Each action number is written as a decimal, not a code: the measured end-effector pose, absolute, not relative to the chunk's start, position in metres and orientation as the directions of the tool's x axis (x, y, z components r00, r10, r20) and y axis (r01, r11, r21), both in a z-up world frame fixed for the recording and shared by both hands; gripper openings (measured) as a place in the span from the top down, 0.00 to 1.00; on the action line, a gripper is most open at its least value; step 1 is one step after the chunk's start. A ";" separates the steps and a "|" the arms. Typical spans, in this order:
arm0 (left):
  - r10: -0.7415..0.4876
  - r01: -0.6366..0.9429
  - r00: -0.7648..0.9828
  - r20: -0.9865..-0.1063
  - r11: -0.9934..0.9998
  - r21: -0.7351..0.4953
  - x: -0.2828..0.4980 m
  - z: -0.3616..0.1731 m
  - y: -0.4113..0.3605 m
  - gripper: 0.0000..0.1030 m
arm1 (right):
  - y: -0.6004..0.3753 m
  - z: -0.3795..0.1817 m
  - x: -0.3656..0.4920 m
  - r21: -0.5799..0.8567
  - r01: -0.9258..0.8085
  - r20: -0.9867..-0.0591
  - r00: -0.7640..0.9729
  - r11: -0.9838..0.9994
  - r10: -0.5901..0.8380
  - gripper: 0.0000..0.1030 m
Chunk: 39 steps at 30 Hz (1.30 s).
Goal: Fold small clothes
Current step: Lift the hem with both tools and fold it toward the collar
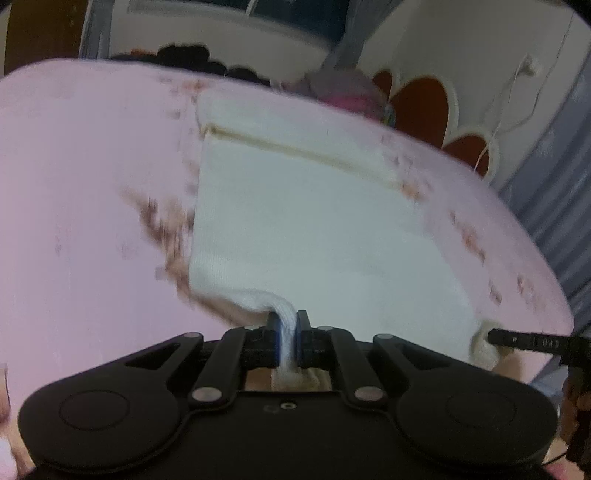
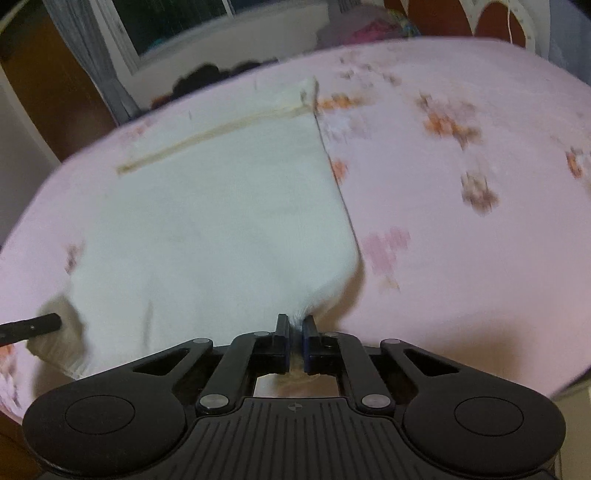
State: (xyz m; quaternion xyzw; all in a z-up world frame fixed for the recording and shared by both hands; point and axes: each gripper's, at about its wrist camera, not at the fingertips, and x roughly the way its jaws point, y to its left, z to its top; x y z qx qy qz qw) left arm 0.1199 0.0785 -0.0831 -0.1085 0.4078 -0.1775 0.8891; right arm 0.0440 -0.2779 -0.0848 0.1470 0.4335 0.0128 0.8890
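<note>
Left gripper (image 1: 287,334) clamped tight on a bunched near corner of the white garment (image 1: 295,229), cloth pinched between the 2 blue-padded fingers (image 1: 274,338) and trailing back toward the gripper body. Right gripper (image 2: 294,341) likewise closed on the other near corner of the same white garment (image 2: 221,221), a small tuft of fabric squeezed between its fingers (image 2: 282,341). Ahead of both grippers, garment spread mostly flat on the pink flowered sheet (image 1: 81,184) of what looks like a bed, its 2 near corners lifted slightly into the jaws. Across the far part of the cloth, a beige seam (image 1: 295,153) running side to side, well ahead of either gripper. In the left wrist view, tip of the right gripper visible at the far right edge, at the garment's corner; in the right wrist view, tip of the left gripper (image 2: 33,326) at the far left, touching the opposite corner. Beyond the bed's far edge, a blurred pile of coloured clothes (image 1: 343,92) and a window (image 2: 177,22). Both views motion-blurred, so fine fabric detail unclear.
</note>
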 end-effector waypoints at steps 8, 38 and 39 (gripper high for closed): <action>-0.386 0.217 0.699 -0.602 0.917 -0.335 0.194 -0.047 0.074 0.93 | -0.286 -0.046 0.118 0.321 0.079 -0.662 0.731 0.944 0.164 0.95; -0.218 -0.050 0.692 -0.688 0.937 -0.346 0.476 -0.101 0.048 0.92 | -0.345 -0.106 0.445 0.454 0.218 -0.680 0.711 0.864 0.178 0.95; -0.211 -0.058 0.687 -0.695 0.938 -0.341 0.480 -0.103 0.047 0.92 | -0.345 -0.108 0.449 0.450 0.226 -0.683 0.710 0.864 0.171 0.95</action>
